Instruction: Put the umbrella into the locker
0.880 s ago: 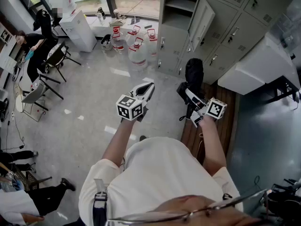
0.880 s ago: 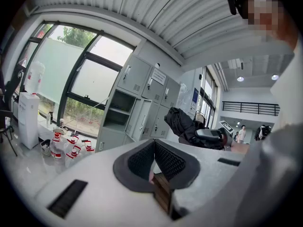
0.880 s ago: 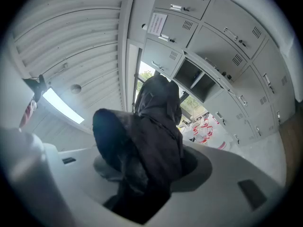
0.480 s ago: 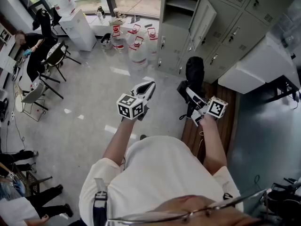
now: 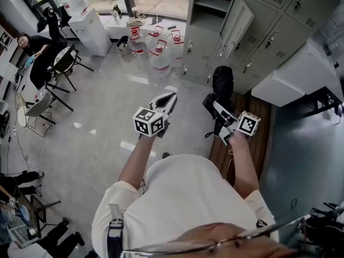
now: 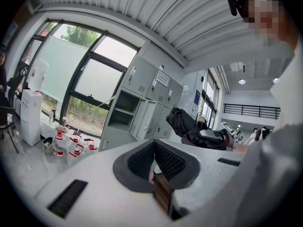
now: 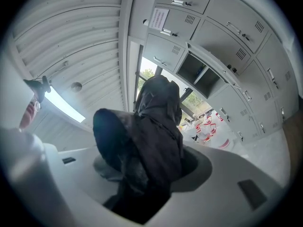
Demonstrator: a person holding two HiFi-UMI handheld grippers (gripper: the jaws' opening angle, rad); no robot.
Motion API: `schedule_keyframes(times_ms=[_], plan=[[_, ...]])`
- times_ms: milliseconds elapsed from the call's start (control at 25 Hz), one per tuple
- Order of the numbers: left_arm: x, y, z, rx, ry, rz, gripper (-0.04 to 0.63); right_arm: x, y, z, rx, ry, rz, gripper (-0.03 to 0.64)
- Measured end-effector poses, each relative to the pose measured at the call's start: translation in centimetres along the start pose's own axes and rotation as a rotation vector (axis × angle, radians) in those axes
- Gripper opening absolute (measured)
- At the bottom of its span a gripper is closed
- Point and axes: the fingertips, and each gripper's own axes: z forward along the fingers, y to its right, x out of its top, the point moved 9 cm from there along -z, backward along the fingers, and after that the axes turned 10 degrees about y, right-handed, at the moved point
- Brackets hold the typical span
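A folded black umbrella (image 5: 222, 87) sticks out from my right gripper (image 5: 216, 109), which is shut on it. In the right gripper view the umbrella (image 7: 154, 141) fills the space between the jaws and points toward the grey lockers (image 7: 222, 41). One locker (image 5: 210, 4) stands open with its door (image 5: 236, 26) swung out, and shelves show inside. My left gripper (image 5: 167, 102) is held out beside the right one, shut, with nothing between its ribbed pads (image 6: 165, 160). The left gripper view shows the open locker (image 6: 122, 115) ahead and the umbrella (image 6: 187, 126) to the right.
Several water jugs (image 5: 159, 50) with red caps stand on the floor left of the lockers. A water dispenser (image 5: 88, 28) is by the window. Chairs (image 5: 62, 63) and seated people are at the left. A wooden bench (image 5: 258, 122) lies under my right arm, a white cabinet (image 5: 290, 85) beyond it.
The view has shifted a little, so the lockers and jugs sit slightly farther right and lower. Both grippers keep their places, and the umbrella stays in the right one.
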Motion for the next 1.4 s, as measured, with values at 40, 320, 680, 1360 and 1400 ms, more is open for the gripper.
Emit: schedule_keyframes(times_ms=[40, 320, 680, 1360, 1400], plan=[[0.1, -0.3, -0.3, 0.002, 0.001, -0.002, 0.005, -0.2, -0.1, 0.3, -0.001, -0.001, 0.002, 0.241], [0.1, -2.3, -2.5, 0.004, -0.01, -0.019, 0.005, -2.0, -0.8, 2.5, -0.015, -0.001, 0.007, 0.242], [0.4, -4.5, -5.4, -0.019, -0.038, -0.022, 0.005, -4.7, -2.1, 3.8, -0.043, 0.029, -0.004, 0.242], [0.0, -6.9, -2.5, -0.021, -0.045, -0.048, 0.005, -3.1, 0.5, 5.6, -0.064, 0.034, 0.003, 0.242], [0.1, -7.2, -1.7, -0.022, -0.046, -0.046, 0.005, -2.5, 1.1, 6.1, -0.062, 0.033, 0.004, 0.242]])
